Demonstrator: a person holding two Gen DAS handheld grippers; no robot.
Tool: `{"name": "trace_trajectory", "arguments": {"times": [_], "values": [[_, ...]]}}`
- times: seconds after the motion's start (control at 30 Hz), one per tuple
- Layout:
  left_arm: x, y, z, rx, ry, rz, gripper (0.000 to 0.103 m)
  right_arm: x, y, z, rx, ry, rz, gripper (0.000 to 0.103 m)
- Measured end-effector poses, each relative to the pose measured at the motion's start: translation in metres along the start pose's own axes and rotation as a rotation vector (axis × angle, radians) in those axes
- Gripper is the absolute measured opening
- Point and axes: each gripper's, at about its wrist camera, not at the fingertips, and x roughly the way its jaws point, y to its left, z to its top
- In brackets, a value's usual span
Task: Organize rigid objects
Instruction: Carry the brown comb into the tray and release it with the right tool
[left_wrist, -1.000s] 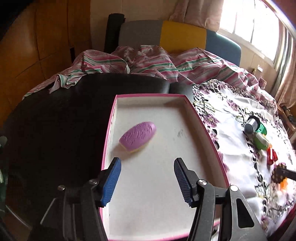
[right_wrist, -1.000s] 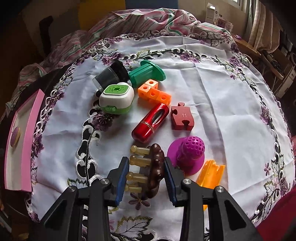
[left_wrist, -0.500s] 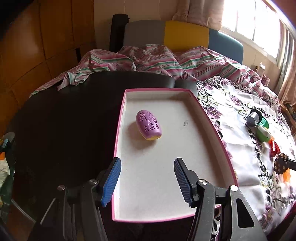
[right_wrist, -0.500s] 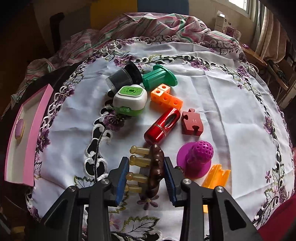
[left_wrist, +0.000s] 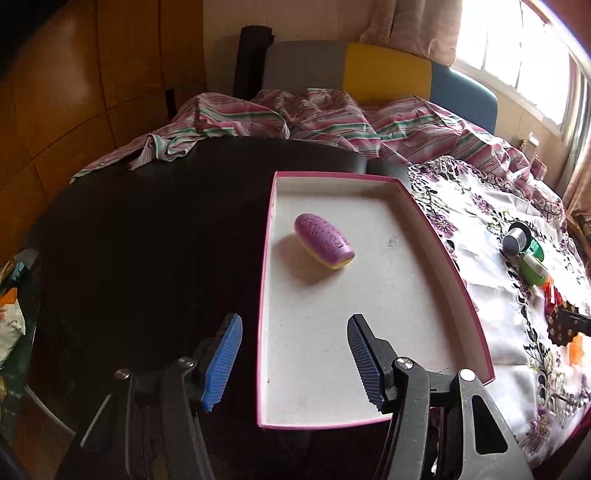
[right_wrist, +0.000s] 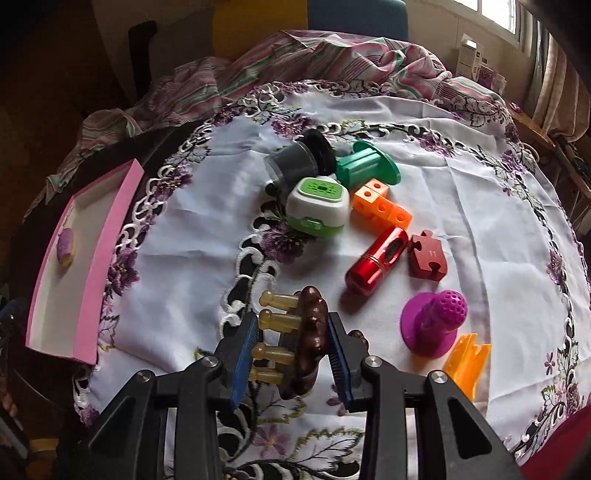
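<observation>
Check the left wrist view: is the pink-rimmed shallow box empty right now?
No. A purple oval brush with a yellow underside lies inside the pink-rimmed shallow box, toward its far end.

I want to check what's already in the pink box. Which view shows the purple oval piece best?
The left wrist view: the purple oval piece lies in plain sight, alone on the pink box floor. The right wrist view catches it only small, at the left edge.

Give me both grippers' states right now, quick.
Left gripper: open, nothing between its jaws, above the pink tray.
Right gripper: closed on the brown massager with amber pegs.
</observation>
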Motion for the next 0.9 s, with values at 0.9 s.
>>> {"name": "trace_trajectory", "arguments": {"times": [0.9], "values": [[0.004, 0.054, -0.008, -0.126, 0.016, 0.074, 0.06, 0.064, 0.277, 0.013, -0.32, 0.113, 0.466, 0.037]]}}
